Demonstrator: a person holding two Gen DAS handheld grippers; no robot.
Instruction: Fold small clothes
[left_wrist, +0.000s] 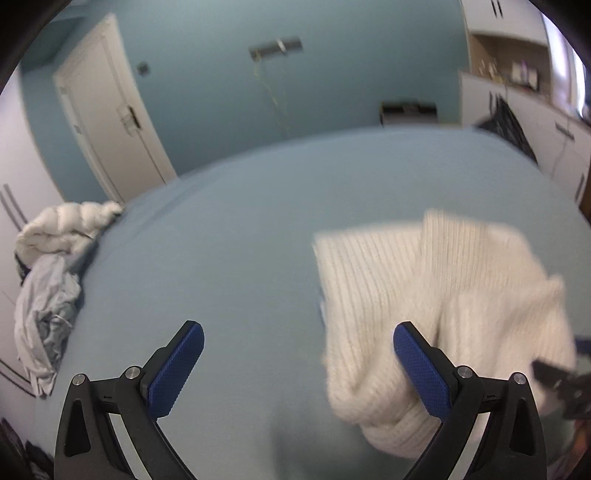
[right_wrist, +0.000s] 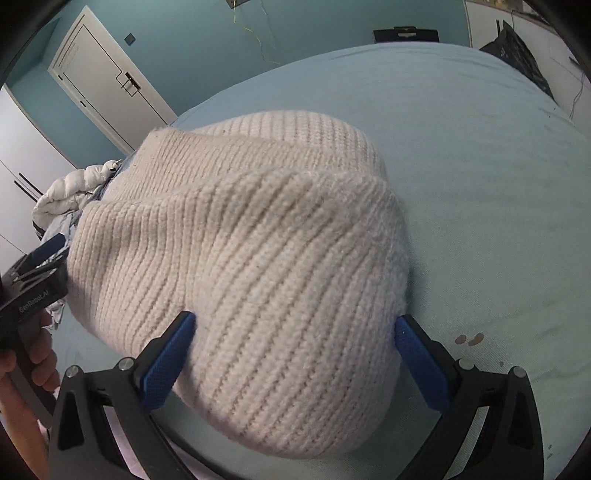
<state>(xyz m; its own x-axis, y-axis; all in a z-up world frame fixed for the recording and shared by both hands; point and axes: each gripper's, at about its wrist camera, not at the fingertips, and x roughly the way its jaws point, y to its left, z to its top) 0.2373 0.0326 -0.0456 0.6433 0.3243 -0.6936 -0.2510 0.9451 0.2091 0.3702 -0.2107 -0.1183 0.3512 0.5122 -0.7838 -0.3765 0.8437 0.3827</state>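
Your left gripper (left_wrist: 298, 363) has its jaws spread wide over bare bed sheet (left_wrist: 240, 229), holding nothing; the cream knit garment (left_wrist: 436, 295) lies at about 3 o'clock from it, with one blue pad in front of the knit's near edge, contact not resolvable in the blur. Your right gripper (right_wrist: 295, 354) also has its jaws parted, one to each side of a bulging fold of the same knit (right_wrist: 266, 258), which fills the view from centre out to 10 o'clock; the pads sit at the fabric's flanks and no clamping is evident. The garment rests on the sheet, already doubled into at least two layers, the top one humped rather than flat. Judgement: fold is partway, in a release or regrasp phase. Next move calls for closing on a free edge, carrying it across, then flattening the hump. Other laundry (left_wrist: 55, 280) waits at 9 o'clock at the bed's edge.
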